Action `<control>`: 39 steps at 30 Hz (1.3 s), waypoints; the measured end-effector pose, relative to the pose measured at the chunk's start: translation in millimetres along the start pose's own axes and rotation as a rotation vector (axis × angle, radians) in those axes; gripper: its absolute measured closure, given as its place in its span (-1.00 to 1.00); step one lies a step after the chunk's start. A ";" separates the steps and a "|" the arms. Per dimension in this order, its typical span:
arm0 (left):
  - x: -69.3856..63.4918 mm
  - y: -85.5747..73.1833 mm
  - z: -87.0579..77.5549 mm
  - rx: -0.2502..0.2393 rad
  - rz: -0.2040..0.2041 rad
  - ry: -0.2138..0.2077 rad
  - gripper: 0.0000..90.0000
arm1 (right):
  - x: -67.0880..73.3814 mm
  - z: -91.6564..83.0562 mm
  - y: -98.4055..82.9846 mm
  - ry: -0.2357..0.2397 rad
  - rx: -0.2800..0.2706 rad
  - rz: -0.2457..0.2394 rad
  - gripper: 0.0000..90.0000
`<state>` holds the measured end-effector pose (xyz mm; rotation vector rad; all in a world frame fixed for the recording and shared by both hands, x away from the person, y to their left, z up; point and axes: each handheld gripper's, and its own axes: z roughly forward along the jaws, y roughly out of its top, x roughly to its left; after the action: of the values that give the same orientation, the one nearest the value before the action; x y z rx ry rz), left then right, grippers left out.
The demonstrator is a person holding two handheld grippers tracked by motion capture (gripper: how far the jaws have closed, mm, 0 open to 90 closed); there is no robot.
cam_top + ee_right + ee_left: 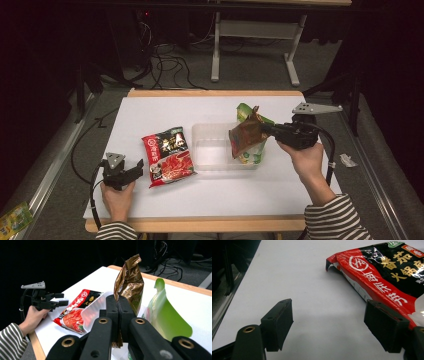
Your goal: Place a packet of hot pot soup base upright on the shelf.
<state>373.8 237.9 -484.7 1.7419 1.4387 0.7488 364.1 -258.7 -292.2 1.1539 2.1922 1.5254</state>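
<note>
Caution: Pouch Held by One Edge Above the Tray

At this moment your right tool [270,129] was clenched on the edge of the brown foil pouch [246,135], and the pouch hung clear of the bench [150,107], above the right end of the clear plastic tray [210,145]. In the right gripper view the jaws met flat on a thin strip of foil [128,285], with most of the pouch standing free beyond them. Your left tool [131,171] stood released, nothing between its jaws, low over the bench just beside the red and black packet [169,155].

Risks you faced from here:

1. Slippage. Smooth foil pinched by a narrow margin probably offered little friction. A quick swing or a jolt could have pulled the edge out, and the pouch would likely have fallen outside the tray.

2. Collision with the green pouch [250,152]. It lay against the right end of the tray, directly under your load. Lowering there could have caught it, pushed it about, or propped the brown pouch on the rim.

3. Tray displacement. The tray looked light. A pouch dragged across its wall could have slid it toward the red and black packet.

4. Early release. Had you let go while the pouch hung tilted, it might have tipped over the rim.
</note>
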 end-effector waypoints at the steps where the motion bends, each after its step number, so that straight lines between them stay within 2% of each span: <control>1: -0.1 0.0 0.0 0.000 0.000 0.001 -0.47 | -0.2 1.7 0.3 -0.003 0.004 -0.006 1.00; 14: -0.2 -0.1 0.1 -0.002 0.000 0.002 -0.47 | -0.8 20.1 2.0 -0.030 0.058 0.001 1.00; 29: -0.1 -0.1 0.0 -0.002 -0.002 0.000 -0.47 | -3.1 36.3 -0.5 -0.031 0.095 0.019 1.00; 39: -0.4 -0.1 0.1 -0.002 0.003 0.004 -0.47 | -11.5 41.3 1.2 -0.047 0.086 0.029 1.00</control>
<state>373.7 237.5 -484.8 1.7418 1.4378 0.7552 396.3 -238.4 -311.6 1.2394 2.2387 1.4125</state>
